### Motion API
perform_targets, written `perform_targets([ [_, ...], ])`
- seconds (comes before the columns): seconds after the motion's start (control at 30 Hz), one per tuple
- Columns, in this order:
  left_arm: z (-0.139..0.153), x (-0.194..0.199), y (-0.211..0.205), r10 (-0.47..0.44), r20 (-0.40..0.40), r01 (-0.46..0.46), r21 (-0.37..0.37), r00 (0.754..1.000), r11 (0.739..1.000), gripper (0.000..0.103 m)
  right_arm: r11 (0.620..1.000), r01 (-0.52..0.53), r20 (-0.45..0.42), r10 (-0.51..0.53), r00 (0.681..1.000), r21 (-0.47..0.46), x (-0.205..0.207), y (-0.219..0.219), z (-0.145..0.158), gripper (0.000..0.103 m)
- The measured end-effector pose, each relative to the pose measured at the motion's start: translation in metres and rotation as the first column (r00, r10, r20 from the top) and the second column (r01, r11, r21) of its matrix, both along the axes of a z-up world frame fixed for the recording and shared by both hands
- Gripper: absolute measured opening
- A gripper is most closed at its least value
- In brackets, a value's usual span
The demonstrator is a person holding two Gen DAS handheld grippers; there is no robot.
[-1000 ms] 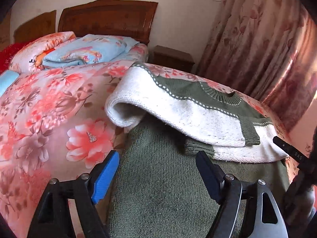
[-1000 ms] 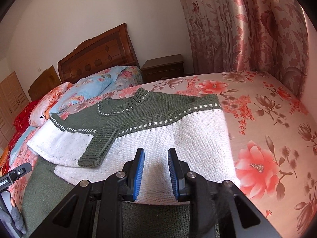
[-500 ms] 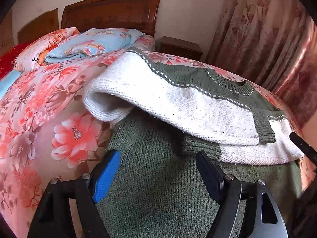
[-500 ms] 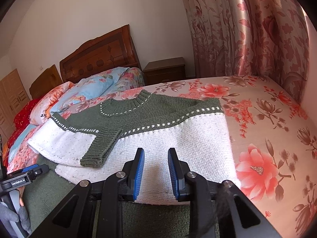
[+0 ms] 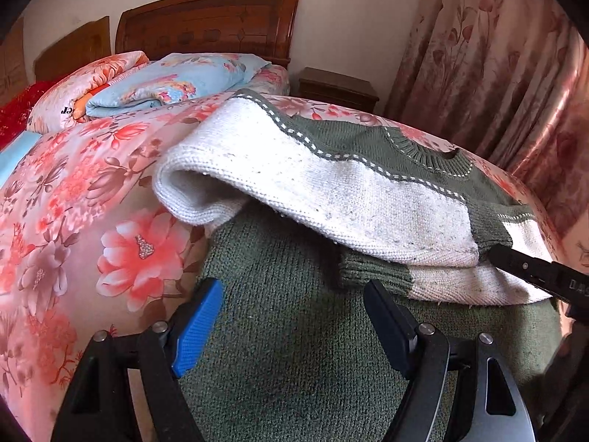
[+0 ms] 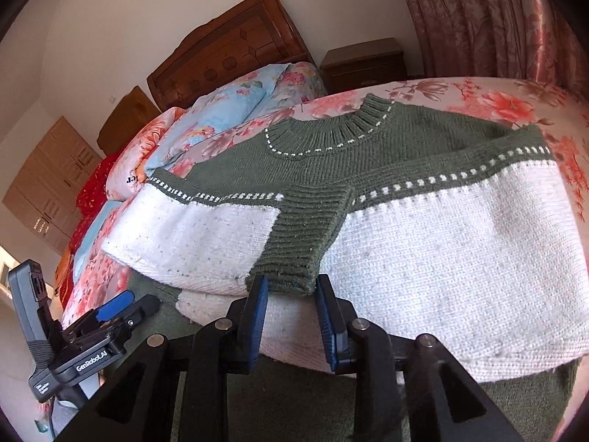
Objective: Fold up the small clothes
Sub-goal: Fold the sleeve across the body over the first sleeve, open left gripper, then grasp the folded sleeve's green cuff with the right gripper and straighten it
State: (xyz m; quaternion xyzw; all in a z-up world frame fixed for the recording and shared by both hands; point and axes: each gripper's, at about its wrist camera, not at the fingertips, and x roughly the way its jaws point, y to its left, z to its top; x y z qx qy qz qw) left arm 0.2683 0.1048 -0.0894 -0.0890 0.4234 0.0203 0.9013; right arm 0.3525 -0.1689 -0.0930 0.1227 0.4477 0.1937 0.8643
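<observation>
Left wrist view shows the left tongs [image 5: 291, 316] spread wide, holding nothing, over the green lower body of the sweater [image 5: 331, 199] on the floral bed [image 5: 92, 199]; they sit lower and closer than a second ago. Right wrist view alone shows the right tongs [image 6: 291, 316], narrowly parted and empty, now right at the folded green sleeve cuff [image 6: 294, 250] after closing in, which suggests the bottom fold comes next.
</observation>
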Motion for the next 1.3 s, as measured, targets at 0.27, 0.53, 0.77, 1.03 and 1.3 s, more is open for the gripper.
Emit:
perform_targets([
  [0.27, -0.001, 0.001, -0.003, -0.003, -0.006, 0.003, 0.014, 1.0, 1.0, 0.103, 0.987, 0.054, -0.055, -0.046, 0.997, 0.152, 0.007, -0.017, -0.008, 0.025],
  [0.53, 0.002, -0.007, 0.015, 0.048, 0.035, -0.045, -0.074, 0.998, 0.996, 0.103, 0.982, 0.041, 0.226, -0.083, 0.971, 0.184, -0.029, -0.031, 0.048, 0.011],
  [0.77, 0.003, -0.008, 0.019, 0.057, 0.044, -0.052, -0.109, 0.997, 0.993, 0.103, 0.977, 0.147, 0.213, -0.178, 0.961, 0.154, -0.035, -0.091, 0.052, 0.011],
  [1.03, 0.002, -0.008, 0.02, 0.055, 0.043, -0.049, -0.123, 0.998, 0.991, 0.103, 0.971, 0.213, 0.16, -0.228, 0.96, 0.106, -0.032, -0.108, 0.015, 0.011],
  [1.3, 0.002, -0.009, 0.022, 0.053, 0.046, -0.046, -0.135, 0.998, 0.99, 0.103, 0.962, 0.267, 0.138, -0.273, 0.952, 0.058, -0.031, -0.108, 0.009, 0.011],
])
